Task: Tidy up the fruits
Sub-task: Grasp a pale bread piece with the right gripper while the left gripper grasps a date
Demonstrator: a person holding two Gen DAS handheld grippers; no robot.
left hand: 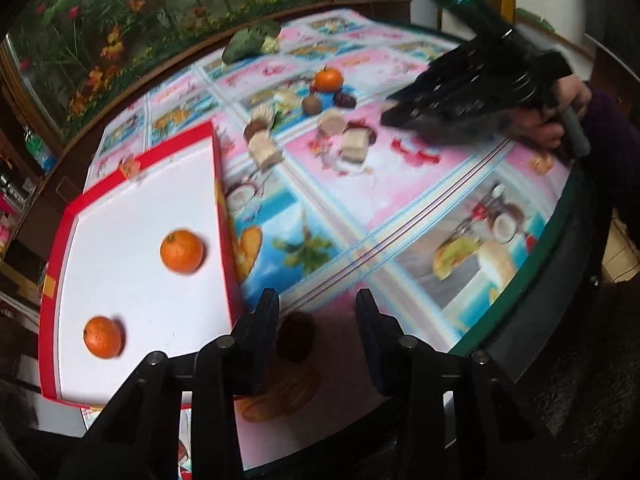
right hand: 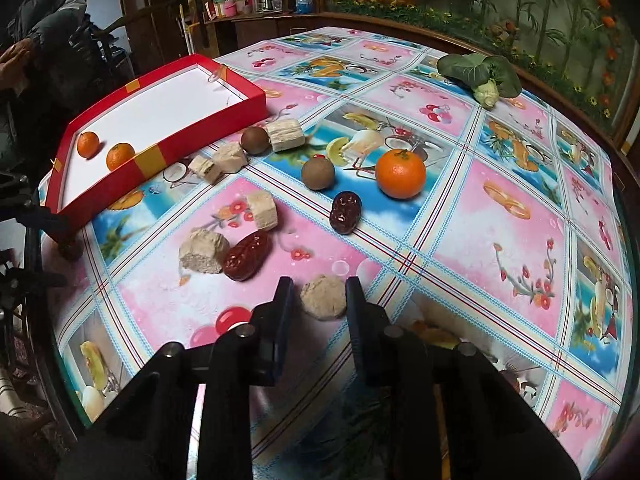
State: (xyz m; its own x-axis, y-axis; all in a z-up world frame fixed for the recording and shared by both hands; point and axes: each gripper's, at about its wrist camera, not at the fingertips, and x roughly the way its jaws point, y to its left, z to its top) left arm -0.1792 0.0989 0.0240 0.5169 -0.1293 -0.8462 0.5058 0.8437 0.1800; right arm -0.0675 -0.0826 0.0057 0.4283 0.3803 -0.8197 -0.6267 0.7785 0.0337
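Observation:
My left gripper (left hand: 318, 316) hangs open over the table's near edge, beside the red box (left hand: 224, 216). A dark brown round fruit (left hand: 295, 336) lies between its fingers, close to the left one and apart from the right one. Two oranges (left hand: 182, 251) (left hand: 103, 337) sit in the box's white inside. My right gripper (right hand: 320, 298) points down at the table, its pads closed against a round beige chunk (right hand: 323, 298). Beyond it lie a third orange (right hand: 400, 174), two brown round fruits (right hand: 318, 174) (right hand: 254, 141) and two red dates (right hand: 346, 212) (right hand: 246, 256).
Several more beige chunks (right hand: 204, 254) are scattered between the box and the right gripper. A leafy green vegetable (right hand: 480, 74) lies at the far side of the round table. A hand (left hand: 560, 116) holds the right gripper. A person in a dark jacket (right hand: 44, 20) stands behind the box.

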